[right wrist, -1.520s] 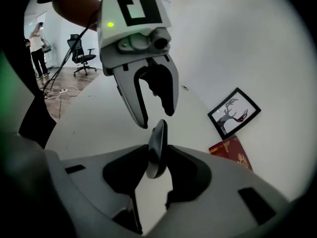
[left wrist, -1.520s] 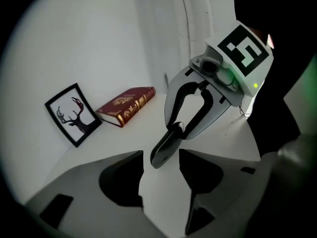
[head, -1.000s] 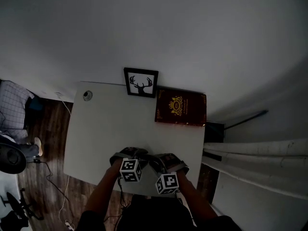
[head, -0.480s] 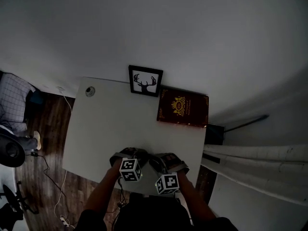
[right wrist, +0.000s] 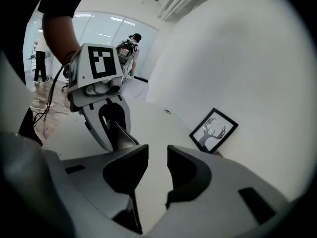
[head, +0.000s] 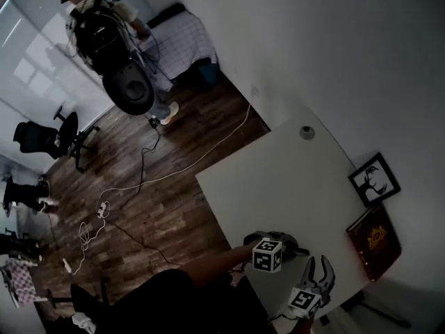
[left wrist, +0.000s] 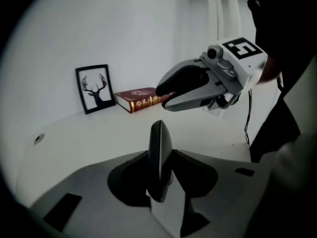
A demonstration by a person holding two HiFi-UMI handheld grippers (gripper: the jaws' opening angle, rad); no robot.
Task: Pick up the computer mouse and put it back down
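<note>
The head view has swung away from the table: a second ago the table filled the middle, with the framed deer picture and the red book at its 12 o'clock edge. Now it sits at 4 o'clock in the picture, and wooden floor, cables and a person with a backpack fill the rest.

The two tools, bunched together before, have parted. The left hand-held gripper has just been closing and now pinches the computer mouse, which stands on edge between its pads, a thin dark wedge pointing toward 12 o'clock in the left gripper view. It appears to hang just clear of the table, though the gap beneath it is hard to judge.

The right hand-held gripper sits at 5 o'clock of the left one. Its jaws are spread a little, with only bare table showing between them.

The pick-up half therefore looks done or nearly so. What remains is to lower the mouse flat onto the table and release it
</note>
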